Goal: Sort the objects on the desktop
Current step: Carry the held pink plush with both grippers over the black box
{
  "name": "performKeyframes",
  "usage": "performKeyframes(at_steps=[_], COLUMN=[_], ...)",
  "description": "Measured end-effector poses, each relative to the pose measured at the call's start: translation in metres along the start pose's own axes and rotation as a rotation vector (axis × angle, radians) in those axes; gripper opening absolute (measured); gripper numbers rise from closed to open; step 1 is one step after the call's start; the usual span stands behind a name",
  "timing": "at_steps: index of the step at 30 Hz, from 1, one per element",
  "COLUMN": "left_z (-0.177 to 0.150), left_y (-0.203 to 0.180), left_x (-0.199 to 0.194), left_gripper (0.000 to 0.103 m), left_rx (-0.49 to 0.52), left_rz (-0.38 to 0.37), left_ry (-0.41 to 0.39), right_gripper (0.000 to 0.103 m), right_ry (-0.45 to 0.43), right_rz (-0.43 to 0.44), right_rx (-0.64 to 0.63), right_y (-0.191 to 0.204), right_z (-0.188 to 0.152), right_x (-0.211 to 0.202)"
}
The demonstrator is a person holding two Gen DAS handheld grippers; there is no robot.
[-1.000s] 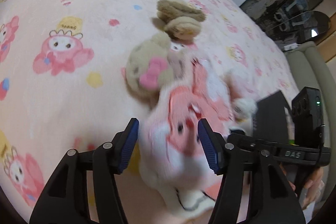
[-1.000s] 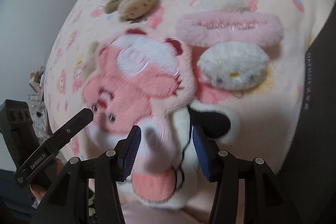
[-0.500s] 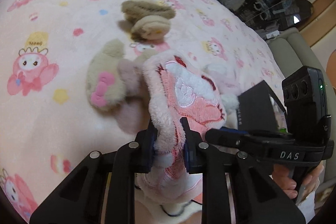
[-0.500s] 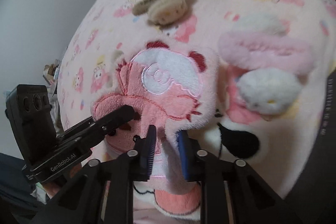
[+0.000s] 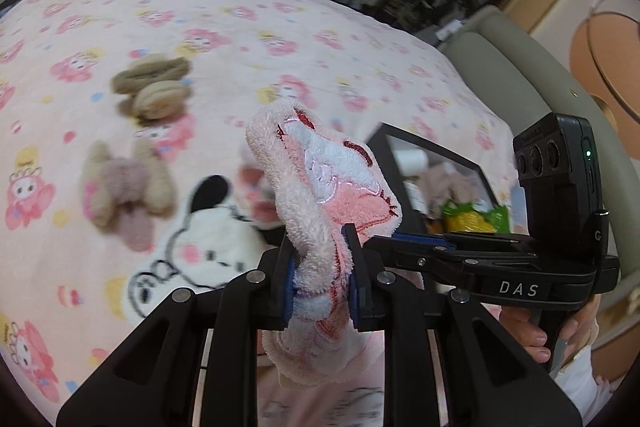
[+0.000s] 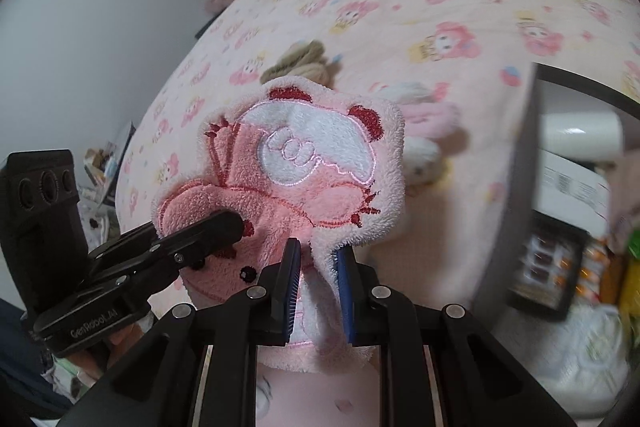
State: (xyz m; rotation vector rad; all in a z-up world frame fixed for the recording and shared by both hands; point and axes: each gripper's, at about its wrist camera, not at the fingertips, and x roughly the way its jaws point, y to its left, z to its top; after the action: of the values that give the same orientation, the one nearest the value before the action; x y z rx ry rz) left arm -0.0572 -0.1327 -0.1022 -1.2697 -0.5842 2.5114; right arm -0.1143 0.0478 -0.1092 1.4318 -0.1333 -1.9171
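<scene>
Both grippers have just closed on the pink plush cloth [image 6: 316, 167]: a second ago their jaws stood apart around it as it lay on the pile, and now the left gripper [image 5: 322, 281] is clamped on one bunched edge and the right gripper [image 6: 316, 291] on the edge beside it. The cloth has come up off the pink patterned blanket [image 5: 248, 27] and hangs between the two tools, leaving the white dog-face plush [image 5: 208, 243] bare below at the near left. That looks like the pick-up done, with the carry to the black box [image 5: 384, 147] on the right likely next. Each gripper points steeply down and forward, side by side, the right one crossing the left view, a hand [image 5: 536, 331] wrapped round its grip. The brown plush toys [image 5: 154, 91] lie farther off, untouched
</scene>
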Motion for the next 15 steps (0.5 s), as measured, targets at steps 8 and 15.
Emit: performKeyframes(at_steps=[8, 15], left_z=[-0.003, -0.007], left_y=[-0.058, -0.086], left_x=[0.012, 0.016], left_gripper=[0.019, 0.020], left_rx=[0.069, 0.094], left_rz=[-0.038, -0.051], left_ry=[0.019, 0.027], right_gripper=[0.015, 0.017], right_ry=[-0.069, -0.076], right_rz=[-0.010, 0.028], right_rx=[0.045, 0.065], right_y=[-0.036, -0.057], right_z=[-0.020, -0.037], right_x=[-0.052, -0.072])
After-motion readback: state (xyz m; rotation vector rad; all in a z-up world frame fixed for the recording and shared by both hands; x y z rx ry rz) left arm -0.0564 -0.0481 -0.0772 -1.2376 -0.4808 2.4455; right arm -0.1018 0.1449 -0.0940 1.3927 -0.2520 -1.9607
